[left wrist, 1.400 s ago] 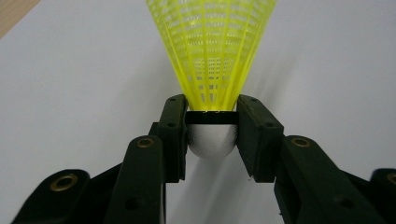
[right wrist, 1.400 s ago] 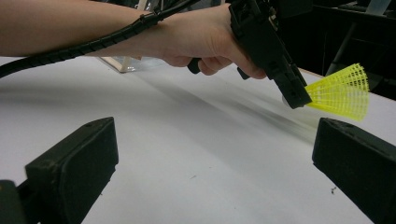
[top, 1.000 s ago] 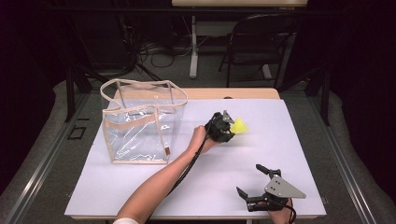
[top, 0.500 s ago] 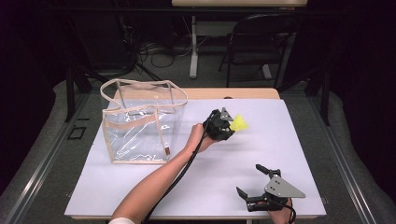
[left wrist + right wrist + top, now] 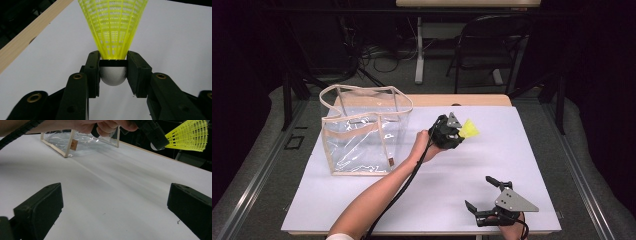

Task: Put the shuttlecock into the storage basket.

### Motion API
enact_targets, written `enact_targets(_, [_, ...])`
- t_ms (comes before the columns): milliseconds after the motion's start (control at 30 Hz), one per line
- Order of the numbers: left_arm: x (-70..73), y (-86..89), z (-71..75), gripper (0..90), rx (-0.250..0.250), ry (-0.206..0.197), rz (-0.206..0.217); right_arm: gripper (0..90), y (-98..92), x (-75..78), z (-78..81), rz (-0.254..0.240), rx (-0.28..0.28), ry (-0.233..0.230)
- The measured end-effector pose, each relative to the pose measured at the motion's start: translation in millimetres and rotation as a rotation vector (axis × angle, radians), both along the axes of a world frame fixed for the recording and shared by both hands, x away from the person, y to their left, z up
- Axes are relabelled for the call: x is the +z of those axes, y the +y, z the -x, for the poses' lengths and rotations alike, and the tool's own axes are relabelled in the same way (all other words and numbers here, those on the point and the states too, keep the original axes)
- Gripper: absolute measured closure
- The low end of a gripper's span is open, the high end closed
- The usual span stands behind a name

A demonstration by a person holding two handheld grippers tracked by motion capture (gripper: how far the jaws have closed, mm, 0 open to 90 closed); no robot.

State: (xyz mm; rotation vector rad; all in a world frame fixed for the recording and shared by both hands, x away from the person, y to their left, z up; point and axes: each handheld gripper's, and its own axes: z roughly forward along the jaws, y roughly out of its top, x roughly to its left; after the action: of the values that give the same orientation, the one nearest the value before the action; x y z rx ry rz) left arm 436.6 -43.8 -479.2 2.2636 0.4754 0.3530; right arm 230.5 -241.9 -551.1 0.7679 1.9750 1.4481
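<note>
Our left claw (image 5: pixel 113 65) was clamped on the shuttlecock's (image 5: pixel 113 25) white nose, clear above the table (image 5: pixel 532 150); our right claw (image 5: pixel 113 207) gaped empty.

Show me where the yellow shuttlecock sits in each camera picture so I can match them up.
High view: the yellow shuttlecock is right of centre, held above the white table in the left claw.
Left gripper view: top centre, skirt pointing up, white cork clamped between the pads.
Right gripper view: upper right corner, skirt pointing right.
Shared landmark: the clear bag, also in the right gripper view.
</note>
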Motion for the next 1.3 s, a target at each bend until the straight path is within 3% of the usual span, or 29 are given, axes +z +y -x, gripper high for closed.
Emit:
enact_targets(733, [19.3, 6.0, 5.1, 64.9, 0.0, -0.039, 0.008, 0.0, -0.2, 0.1, 0.1, 0.001, -0.001, -0.001])
enact_targets(1300, [34.0, 21.9, 3.8, 64.9, 0.031, -0.066, 0.011, 0.0, -0.3, 0.4, 0.3, 0.004, -0.003, -0.002])
